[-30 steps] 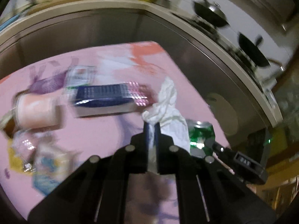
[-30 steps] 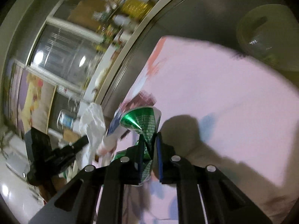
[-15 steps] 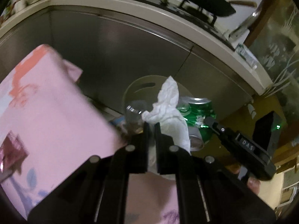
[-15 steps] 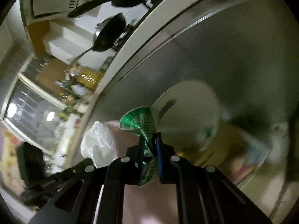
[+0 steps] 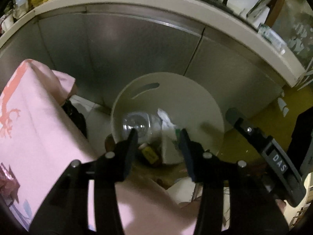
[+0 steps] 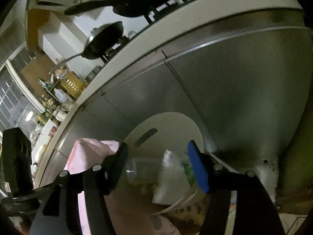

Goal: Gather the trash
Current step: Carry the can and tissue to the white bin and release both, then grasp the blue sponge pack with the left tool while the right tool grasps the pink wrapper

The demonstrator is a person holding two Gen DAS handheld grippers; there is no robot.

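A pale round trash bin (image 5: 176,90) stands on the floor beside the pink-clothed table (image 5: 33,129). My left gripper (image 5: 158,139) is open and empty above the bin's mouth. Inside lie a clear plastic cup (image 5: 136,123), the white tissue (image 5: 166,117) and a blurred bit of the green can (image 5: 178,132). In the right wrist view my right gripper (image 6: 156,154) is open and empty over the same bin (image 6: 176,125). The white tissue (image 6: 170,176), green can (image 6: 187,169) and clear cup (image 6: 131,168) lie below it.
Steel cabinet fronts (image 5: 137,45) rise right behind the bin, under a pale counter (image 6: 176,29) with black pans (image 6: 105,41). The right gripper's body (image 5: 268,156) shows beside my left one. A bit of trash (image 5: 7,184) lies on the table's left.
Both grippers moved from the table to over the bin and opened. The tissue left my left gripper and the green can left my right gripper; both now lie in the bin.
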